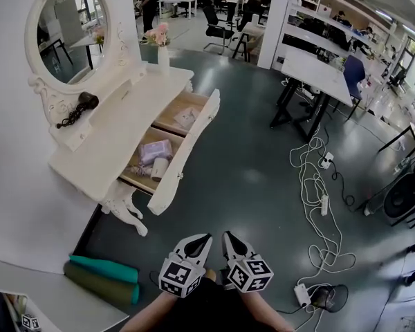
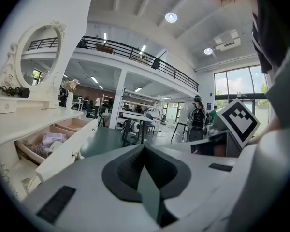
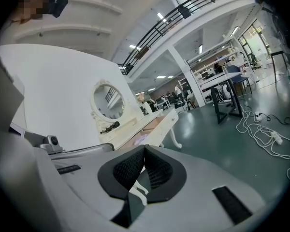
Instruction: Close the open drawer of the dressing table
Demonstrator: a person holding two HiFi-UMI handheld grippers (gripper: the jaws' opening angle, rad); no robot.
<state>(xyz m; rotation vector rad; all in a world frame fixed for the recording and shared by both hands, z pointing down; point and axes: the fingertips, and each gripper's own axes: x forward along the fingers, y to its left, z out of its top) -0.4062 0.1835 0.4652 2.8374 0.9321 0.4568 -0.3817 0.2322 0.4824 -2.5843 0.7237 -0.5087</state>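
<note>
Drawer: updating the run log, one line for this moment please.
drawer: open | left hand-held gripper: shut, empty | right hand-held gripper: shut, empty | contact: none

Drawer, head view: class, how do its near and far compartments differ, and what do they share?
The near compartment holds several things, a lavender pack among them; the far compartment shows only one flat pale packet. The near compartment looks crowded; the far compartment shows more bare wood. Both are wood-lined, stand open, and sit behind one white front.
</note>
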